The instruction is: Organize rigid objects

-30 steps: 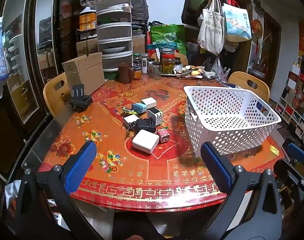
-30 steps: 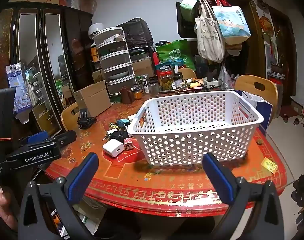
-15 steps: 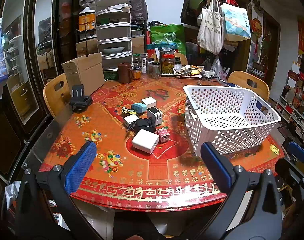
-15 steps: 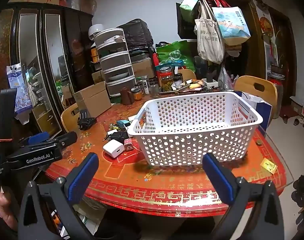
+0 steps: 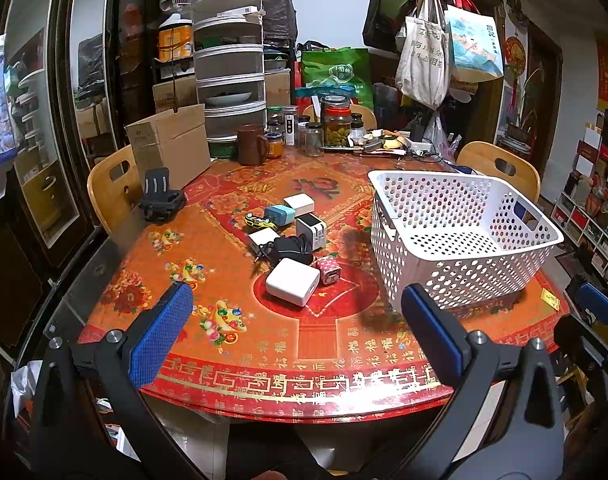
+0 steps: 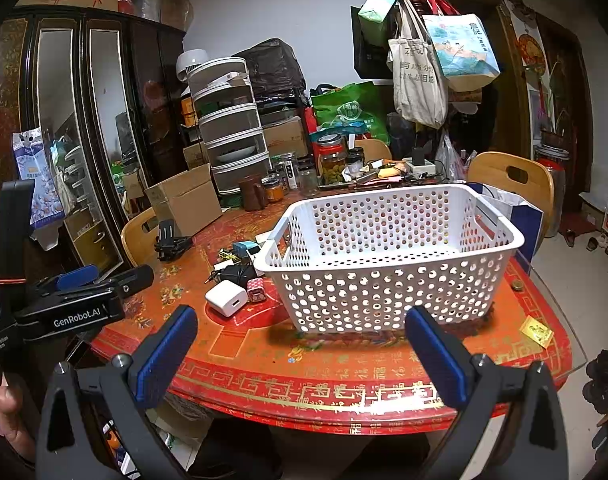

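A cluster of small chargers lies mid-table: a large white charger (image 5: 292,281) (image 6: 226,297), a pink patterned one (image 5: 327,270) (image 6: 256,291), a black adapter with cable (image 5: 290,247), a white-black plug (image 5: 311,232), a blue one (image 5: 279,214) and a yellow toy car (image 5: 257,221). The empty white perforated basket (image 5: 463,236) (image 6: 387,256) stands to their right. My left gripper (image 5: 296,328) is open over the table's near edge, short of the chargers. My right gripper (image 6: 300,352) is open in front of the basket.
The round red table (image 5: 304,344) carries a cardboard box (image 5: 170,146), a black clamp (image 5: 160,200), a brown mug (image 5: 250,144) and several jars (image 5: 335,126) at the back. Wooden chairs (image 5: 499,168) ring it. A gold packet (image 6: 536,332) lies at the right edge.
Both views have shifted only slightly; the grippers stay open and nothing on the table has moved.
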`<action>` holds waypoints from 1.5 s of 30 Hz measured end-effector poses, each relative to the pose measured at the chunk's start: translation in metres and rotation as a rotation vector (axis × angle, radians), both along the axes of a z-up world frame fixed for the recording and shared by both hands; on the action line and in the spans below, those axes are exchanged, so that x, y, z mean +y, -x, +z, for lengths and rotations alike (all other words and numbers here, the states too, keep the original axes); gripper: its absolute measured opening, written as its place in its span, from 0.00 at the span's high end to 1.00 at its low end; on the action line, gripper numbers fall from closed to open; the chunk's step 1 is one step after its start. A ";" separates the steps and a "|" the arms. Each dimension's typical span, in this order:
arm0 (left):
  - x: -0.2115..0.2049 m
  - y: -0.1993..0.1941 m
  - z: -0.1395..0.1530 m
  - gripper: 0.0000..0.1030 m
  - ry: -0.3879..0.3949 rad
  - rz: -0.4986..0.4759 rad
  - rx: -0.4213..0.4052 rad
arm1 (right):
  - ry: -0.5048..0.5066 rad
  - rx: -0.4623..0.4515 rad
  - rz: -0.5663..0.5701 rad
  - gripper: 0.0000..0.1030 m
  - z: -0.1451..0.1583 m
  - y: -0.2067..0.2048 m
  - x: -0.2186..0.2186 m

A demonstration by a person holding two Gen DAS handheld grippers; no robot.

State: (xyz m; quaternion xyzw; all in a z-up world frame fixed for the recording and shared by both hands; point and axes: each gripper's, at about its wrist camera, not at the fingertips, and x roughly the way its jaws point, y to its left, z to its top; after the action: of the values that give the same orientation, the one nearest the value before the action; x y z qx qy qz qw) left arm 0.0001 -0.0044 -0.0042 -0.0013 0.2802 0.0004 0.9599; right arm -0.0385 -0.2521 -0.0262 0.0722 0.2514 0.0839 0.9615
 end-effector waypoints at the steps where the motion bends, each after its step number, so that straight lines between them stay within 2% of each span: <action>1: 0.000 0.000 0.000 0.00 0.000 0.000 0.000 | 0.000 0.000 0.000 0.00 0.001 0.000 0.000; 45: -0.003 0.000 -0.003 0.00 -0.004 -0.001 0.004 | 0.001 -0.004 -0.001 0.00 0.006 0.002 0.000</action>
State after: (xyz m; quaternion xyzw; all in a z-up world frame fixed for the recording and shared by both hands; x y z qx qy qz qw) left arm 0.0002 -0.0070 -0.0072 0.0007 0.2821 0.0005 0.9594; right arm -0.0404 -0.2526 -0.0201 0.0718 0.2493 0.0835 0.9622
